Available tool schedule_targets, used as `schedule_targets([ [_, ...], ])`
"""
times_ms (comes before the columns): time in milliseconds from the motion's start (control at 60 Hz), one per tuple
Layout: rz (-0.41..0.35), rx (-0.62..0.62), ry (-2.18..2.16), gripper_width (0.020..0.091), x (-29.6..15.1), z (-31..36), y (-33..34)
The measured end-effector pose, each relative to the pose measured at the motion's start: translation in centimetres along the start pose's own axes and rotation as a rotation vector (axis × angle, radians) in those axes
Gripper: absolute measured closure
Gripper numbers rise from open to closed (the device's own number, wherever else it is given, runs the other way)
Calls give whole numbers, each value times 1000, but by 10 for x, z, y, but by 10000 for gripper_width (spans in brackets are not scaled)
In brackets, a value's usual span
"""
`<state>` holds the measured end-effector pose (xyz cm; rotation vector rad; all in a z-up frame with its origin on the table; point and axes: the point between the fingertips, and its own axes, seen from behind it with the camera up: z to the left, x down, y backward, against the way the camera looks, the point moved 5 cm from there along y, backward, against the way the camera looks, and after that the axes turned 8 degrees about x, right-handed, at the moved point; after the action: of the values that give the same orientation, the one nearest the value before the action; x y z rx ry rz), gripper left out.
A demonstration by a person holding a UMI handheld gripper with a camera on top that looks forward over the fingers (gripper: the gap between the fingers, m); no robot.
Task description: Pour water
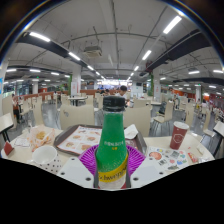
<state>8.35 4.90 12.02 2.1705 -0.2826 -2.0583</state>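
A green plastic bottle (112,140) with a dark green cap and a yellow-green label stands upright between my fingers. My gripper (112,162) is shut on the green bottle, with the purple pads (87,160) pressed against its sides. The bottle is lifted above the table and hides what lies straight ahead. A red paper cup (178,134) stands on the table to the right, beyond my fingers. A white bowl (45,154) sits to the left, close to my left finger.
A tray with printed paper (80,138) lies beyond the bottle. A packet of food (40,135) sits at the left, and a patterned paper mat (170,156) at the right. Behind is a large canteen hall with tables and chairs.
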Motion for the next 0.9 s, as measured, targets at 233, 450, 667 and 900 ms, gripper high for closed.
schedule_targets([
  [233, -73, -10, -13, 743, 17, -1, -26],
  [450, 9, -22, -8, 580, 18, 1, -9],
  [667, 169, -55, -52, 252, 11, 7, 33],
  [900, 300, 31, 0, 249, -13, 30, 133],
])
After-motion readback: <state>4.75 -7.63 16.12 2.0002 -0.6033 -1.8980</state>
